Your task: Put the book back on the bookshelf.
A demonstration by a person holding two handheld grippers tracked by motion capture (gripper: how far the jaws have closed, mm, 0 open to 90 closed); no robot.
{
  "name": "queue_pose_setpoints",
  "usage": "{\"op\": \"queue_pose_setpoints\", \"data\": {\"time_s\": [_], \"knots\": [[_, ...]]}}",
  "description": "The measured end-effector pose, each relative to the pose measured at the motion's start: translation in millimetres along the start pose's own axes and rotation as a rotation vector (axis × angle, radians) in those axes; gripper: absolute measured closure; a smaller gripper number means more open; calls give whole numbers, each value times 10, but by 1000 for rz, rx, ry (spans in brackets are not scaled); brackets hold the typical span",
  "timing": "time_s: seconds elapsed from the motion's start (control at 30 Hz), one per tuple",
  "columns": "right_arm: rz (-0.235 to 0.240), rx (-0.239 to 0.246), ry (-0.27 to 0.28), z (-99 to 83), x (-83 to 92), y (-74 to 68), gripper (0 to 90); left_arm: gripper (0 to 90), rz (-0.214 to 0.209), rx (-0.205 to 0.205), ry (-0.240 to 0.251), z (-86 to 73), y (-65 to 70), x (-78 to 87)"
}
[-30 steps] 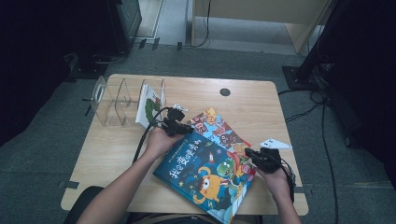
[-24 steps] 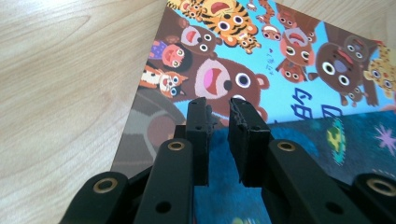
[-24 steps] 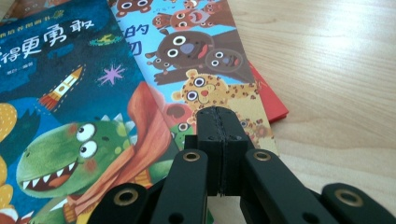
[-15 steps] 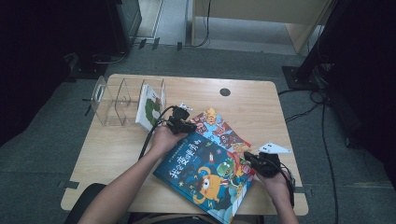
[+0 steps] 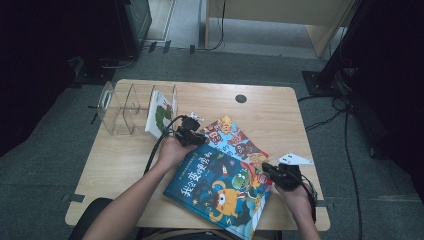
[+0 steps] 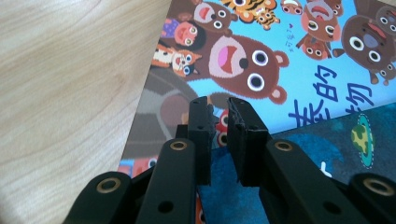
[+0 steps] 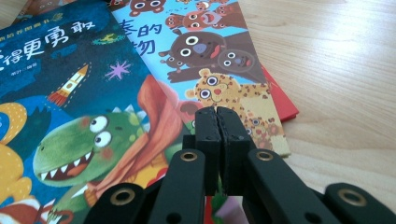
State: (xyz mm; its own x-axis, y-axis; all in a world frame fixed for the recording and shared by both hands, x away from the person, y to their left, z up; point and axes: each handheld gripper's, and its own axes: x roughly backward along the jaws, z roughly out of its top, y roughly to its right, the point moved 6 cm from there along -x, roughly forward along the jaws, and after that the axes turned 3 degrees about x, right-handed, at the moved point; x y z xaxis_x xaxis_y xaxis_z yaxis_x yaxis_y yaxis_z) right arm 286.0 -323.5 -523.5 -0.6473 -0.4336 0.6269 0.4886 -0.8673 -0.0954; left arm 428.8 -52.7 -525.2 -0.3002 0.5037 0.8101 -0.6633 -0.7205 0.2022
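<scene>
A dark blue monster picture book lies on top of a light blue bear book on the wooden table. My left gripper sits at the blue book's far left corner. Its jaws have just been closing a little and stand a narrow gap apart, with nothing pinched between the pads. My right gripper rests at the blue book's right edge. Its jaws have just been easing apart by a hair, but the pads still meet, above the blue book and bear book.
A clear acrylic book stand at the back left holds a white book upright. A red book peeks out under the bear book. The table has a round cable hole. Bare wood lies left of the books.
</scene>
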Motion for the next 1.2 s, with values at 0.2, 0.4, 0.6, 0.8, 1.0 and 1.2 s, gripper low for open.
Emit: {"op": "queue_pose_setpoints", "data": {"time_s": [0.2, 0.4, 0.6, 0.8, 1.0, 1.2], "knots": [[-28, 4, 9, -61, 108, 25, 887, 799, -10, 13, -12, -35, 7, 27], [-68, -13, -12, -155, 158, 108, 900, 797, -11, 12, -12, -42, 0, 34], [-85, -25, -24, -237, 167, 174, 900, 794, -15, 15, -15, -46, -1, 39], [-85, -41, -61, -314, 188, 172, 900, 792, -14, 15, -15, -46, 0, 39], [-77, -77, -85, -347, 194, 171, 900, 771, -30, 33, -15, -31, 28, 80], [-78, -90, -82, -312, 170, 192, 900, 740, -45, 27, -1, -40, 82, 266]]}}
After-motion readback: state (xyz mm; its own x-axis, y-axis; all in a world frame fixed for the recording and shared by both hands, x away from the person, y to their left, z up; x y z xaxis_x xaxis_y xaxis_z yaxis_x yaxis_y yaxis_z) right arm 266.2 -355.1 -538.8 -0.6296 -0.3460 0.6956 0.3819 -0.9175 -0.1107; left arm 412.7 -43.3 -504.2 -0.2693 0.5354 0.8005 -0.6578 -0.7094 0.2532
